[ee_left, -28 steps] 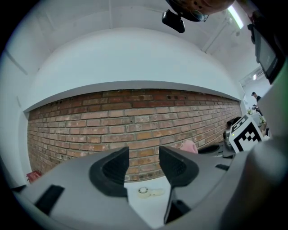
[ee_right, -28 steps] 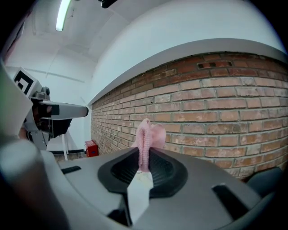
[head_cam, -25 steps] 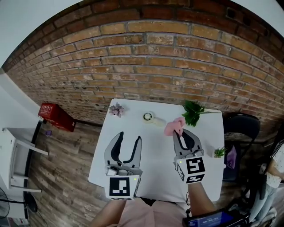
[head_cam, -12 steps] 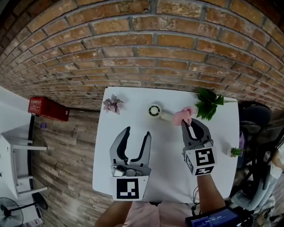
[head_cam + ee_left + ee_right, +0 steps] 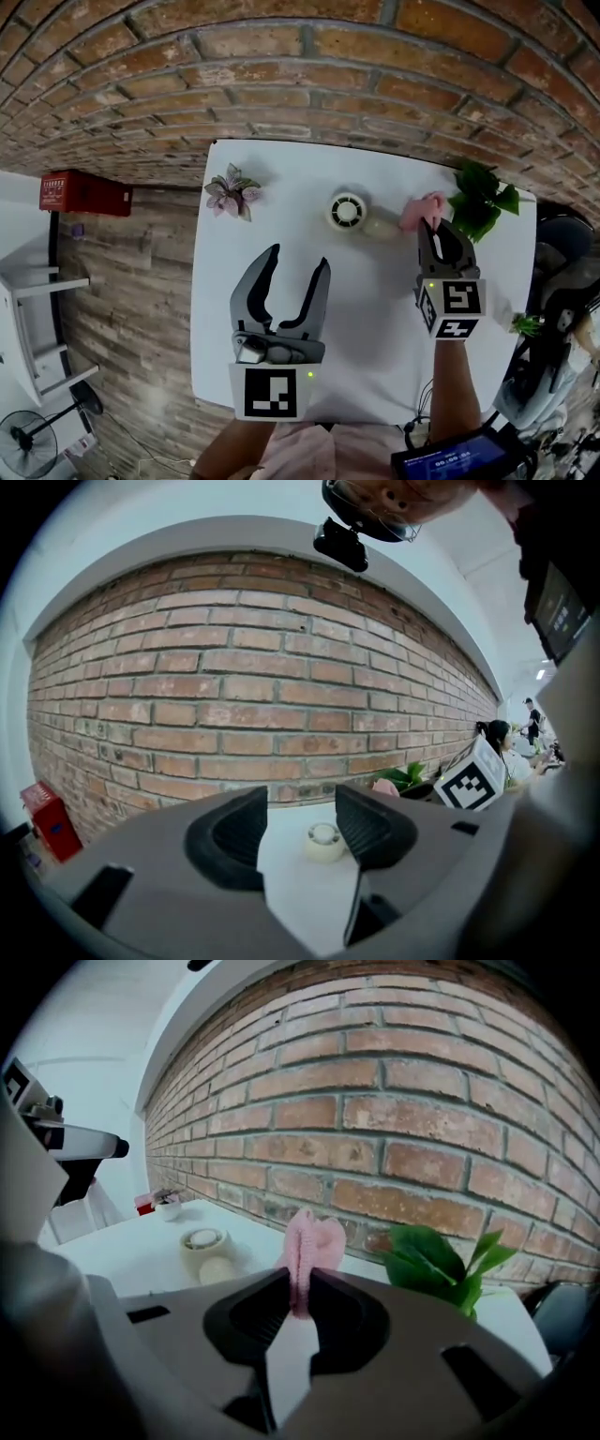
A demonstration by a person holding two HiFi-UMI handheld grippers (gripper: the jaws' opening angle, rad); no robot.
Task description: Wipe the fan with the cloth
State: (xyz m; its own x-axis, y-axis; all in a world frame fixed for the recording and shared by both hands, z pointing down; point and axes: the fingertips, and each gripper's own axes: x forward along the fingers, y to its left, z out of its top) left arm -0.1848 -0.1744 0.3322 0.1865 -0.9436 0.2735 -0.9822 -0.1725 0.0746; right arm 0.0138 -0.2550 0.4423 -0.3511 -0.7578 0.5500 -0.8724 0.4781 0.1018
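A small white hand fan (image 5: 347, 210) lies on the white table (image 5: 375, 319), its round head facing up and its handle pointing right. My right gripper (image 5: 434, 225) is shut on a pink cloth (image 5: 415, 212), which bunches just right of the fan's handle. In the right gripper view the cloth (image 5: 309, 1239) sticks up from between the jaws of the right gripper (image 5: 298, 1302), and the fan (image 5: 203, 1239) lies ahead to the left. My left gripper (image 5: 298, 259) hovers nearer the table's front with its jaws opening and nothing between them. The fan (image 5: 323, 840) lies well ahead of the left gripper (image 5: 300, 829).
A green leafy plant (image 5: 480, 208) lies at the back right corner and a pink-purple succulent (image 5: 232, 195) at the back left. A small potted plant (image 5: 525, 324) stands at the right edge. A brick wall (image 5: 300, 84) runs behind the table. A red crate (image 5: 82, 192) sits on the floor at left.
Both grippers have sunk toward the table and moved forward toward the fan. The right one still holds the pink cloth. The left jaws stand slightly wider.
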